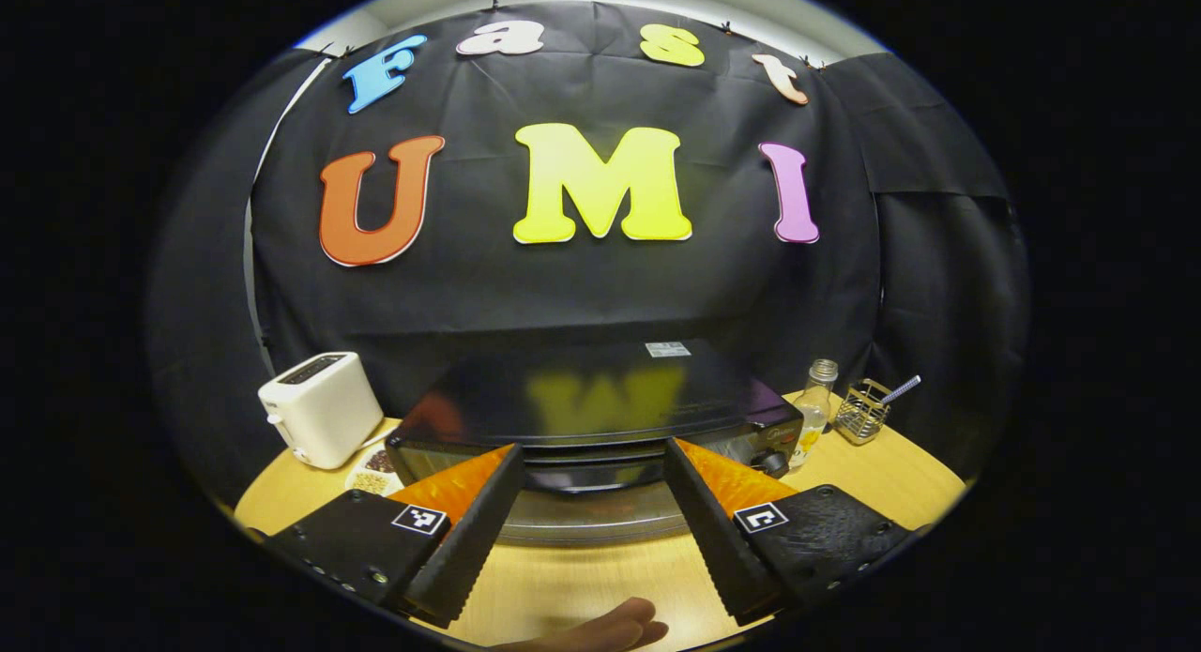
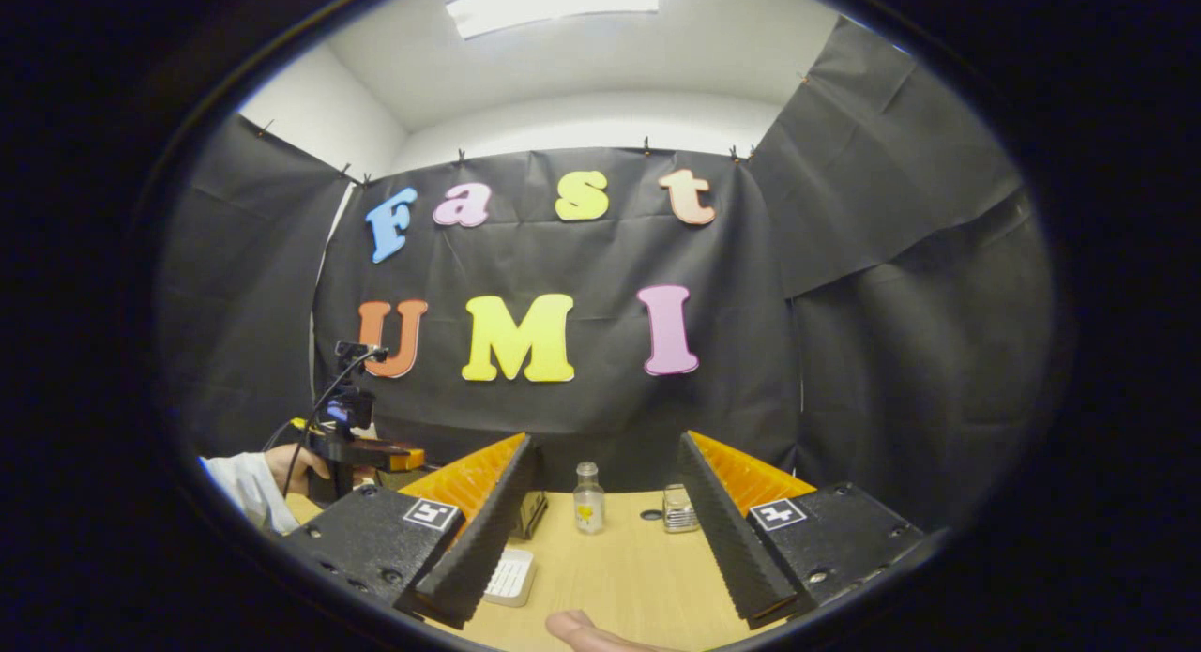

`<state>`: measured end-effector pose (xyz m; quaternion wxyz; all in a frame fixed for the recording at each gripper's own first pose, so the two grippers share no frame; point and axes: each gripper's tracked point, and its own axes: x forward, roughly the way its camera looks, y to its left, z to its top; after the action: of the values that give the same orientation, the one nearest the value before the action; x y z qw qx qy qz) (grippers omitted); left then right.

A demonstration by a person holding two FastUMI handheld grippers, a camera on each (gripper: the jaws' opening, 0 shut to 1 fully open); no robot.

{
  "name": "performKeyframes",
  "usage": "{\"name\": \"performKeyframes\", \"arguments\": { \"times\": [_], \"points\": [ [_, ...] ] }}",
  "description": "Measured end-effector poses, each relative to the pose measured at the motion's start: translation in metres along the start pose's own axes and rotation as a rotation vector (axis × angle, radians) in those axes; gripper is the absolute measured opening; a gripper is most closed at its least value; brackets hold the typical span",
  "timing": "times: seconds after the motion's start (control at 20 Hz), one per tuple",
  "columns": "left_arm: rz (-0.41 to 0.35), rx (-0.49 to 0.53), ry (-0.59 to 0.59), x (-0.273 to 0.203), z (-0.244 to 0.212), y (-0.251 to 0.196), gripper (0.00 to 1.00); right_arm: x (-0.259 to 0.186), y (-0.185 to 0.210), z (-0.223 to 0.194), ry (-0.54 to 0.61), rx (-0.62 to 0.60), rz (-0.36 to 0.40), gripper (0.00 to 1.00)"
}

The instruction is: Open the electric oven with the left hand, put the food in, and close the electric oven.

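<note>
Electric oven (image 1: 600,417) sits dead ahead of the left gripper (image 1: 593,511), just past the fingertips, door seemingly closed, handle bar low on the front between the two fingers. Left gripper jaws spread wide, nothing between them. Judged step: approach and grab the door handle; best to drop lower, centre the bar in the gap, close squarely, then pull down and outward along the hinge arc, not straight back, or the grip may slip off the smooth bar. Oven is a boxy black case, glossy flat top that mirrors the wall, round knob (image 1: 774,462) at its right front. Left of the gripper a white rounded toaster (image 1: 319,408) with a small dish of food (image 1: 373,474) by its base, probably the food to load. Right of it a clear glass bottle (image 1: 814,410) and a wire-mesh holder (image 1: 863,410) with a straw-like stick. Tabletop (image 1: 582,586) is pale smooth wood. Right gripper (image 2: 610,530) also has its jaws wide apart and empty, ridged inner faces, hovering over the table with the bottle (image 2: 588,499) just ahead and a white slatted item (image 2: 511,577) by its left finger.
</note>
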<state>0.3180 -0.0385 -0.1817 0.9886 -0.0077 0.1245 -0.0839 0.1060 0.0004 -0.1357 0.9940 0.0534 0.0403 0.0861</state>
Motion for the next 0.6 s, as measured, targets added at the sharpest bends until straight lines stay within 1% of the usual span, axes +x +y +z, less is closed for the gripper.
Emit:
{"name": "performKeyframes", "arguments": {
  "times": [0.15, 0.2, 0.25, 0.3, 0.4, 0.5, 0.6],
  "points": [
    [-0.009, -0.005, -0.061, -0.031, 0.028, -0.004, 0.95, -0.003, -0.002, 0.006, -0.012, -0.009, -0.012, 0.98],
    [-0.012, -0.006, -0.077, -0.044, 0.036, -0.007, 0.95, -0.005, 0.0, 0.006, -0.009, -0.006, -0.01, 0.95],
    [-0.012, -0.005, -0.089, -0.057, 0.043, -0.009, 1.0, -0.007, 0.003, 0.005, -0.006, -0.001, -0.006, 0.98],
    [-0.012, 0.0, -0.104, -0.071, 0.051, -0.011, 0.95, -0.009, 0.004, 0.006, -0.004, 0.006, -0.005, 0.98],
    [0.001, 0.019, -0.138, -0.101, 0.063, -0.014, 0.95, -0.01, 0.004, 0.007, 0.0, 0.024, -0.011, 0.97],
    [0.027, 0.041, -0.16, -0.128, 0.072, -0.016, 0.95, -0.012, 0.008, 0.005, 0.017, 0.047, -0.009, 0.97],
    [0.088, 0.046, -0.166, -0.154, 0.076, -0.01, 0.95, -0.016, 0.014, 0.007, 0.021, 0.062, 0.003, 0.96]
  ]
}}
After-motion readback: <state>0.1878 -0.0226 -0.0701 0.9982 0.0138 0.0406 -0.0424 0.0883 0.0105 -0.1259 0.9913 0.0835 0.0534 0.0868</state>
